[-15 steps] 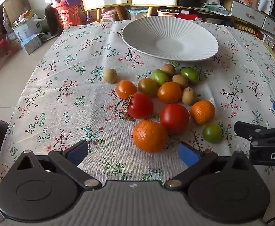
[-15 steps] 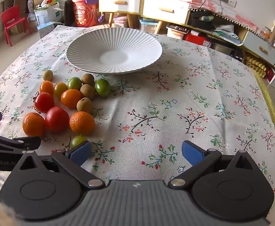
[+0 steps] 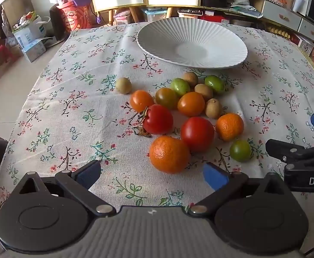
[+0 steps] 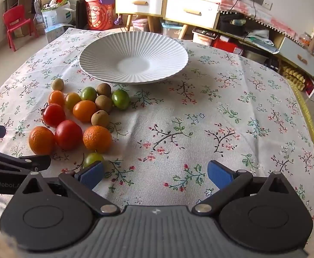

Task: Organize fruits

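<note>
Several fruits lie bunched on the floral tablecloth (image 3: 70, 116) in front of a white ribbed plate (image 3: 191, 43) (image 4: 133, 58) that holds nothing. Nearest my left gripper (image 3: 152, 175) is a big orange (image 3: 169, 154), with a red tomato (image 3: 196, 133) and a stemmed red tomato (image 3: 158, 119) behind it. A smaller orange (image 3: 229, 126) (image 4: 97, 138) and a small green tomato (image 3: 240, 150) (image 4: 92, 158) lie toward the right gripper (image 4: 154, 174). Kiwis and limes sit closer to the plate. Both grippers stand open above the cloth, nothing between their fingers.
The right gripper's black arm (image 3: 296, 157) reaches in from the right of the left wrist view. Drawers (image 4: 167, 6), boxes and a red chair (image 4: 17, 25) stand beyond the table. Bare cloth (image 4: 232, 124) spreads to the right of the fruits.
</note>
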Tool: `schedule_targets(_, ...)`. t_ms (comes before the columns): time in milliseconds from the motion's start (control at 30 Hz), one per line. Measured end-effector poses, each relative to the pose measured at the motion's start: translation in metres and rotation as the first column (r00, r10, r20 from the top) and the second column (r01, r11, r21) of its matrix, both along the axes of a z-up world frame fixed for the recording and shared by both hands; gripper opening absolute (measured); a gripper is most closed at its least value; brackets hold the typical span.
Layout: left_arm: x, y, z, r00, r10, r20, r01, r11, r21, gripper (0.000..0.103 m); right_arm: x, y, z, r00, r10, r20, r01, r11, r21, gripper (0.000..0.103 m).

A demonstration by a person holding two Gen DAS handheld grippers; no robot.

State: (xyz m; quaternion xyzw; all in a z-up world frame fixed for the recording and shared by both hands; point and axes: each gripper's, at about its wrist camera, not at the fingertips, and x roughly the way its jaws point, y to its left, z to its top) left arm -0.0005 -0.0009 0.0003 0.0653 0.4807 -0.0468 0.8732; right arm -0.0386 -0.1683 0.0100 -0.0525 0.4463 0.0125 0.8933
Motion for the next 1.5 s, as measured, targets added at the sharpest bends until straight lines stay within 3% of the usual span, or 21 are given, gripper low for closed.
schedule_targets(1500, -0.001, -0.0026, 0.0006, 1.0, -0.009, -0.005, 0.009, 1.0, -0.003, 0.101, -0.001, -0.002, 0.0044, 1.0, 0.001, 0.008, -0.001, 1.0, 0.009, 0.102)
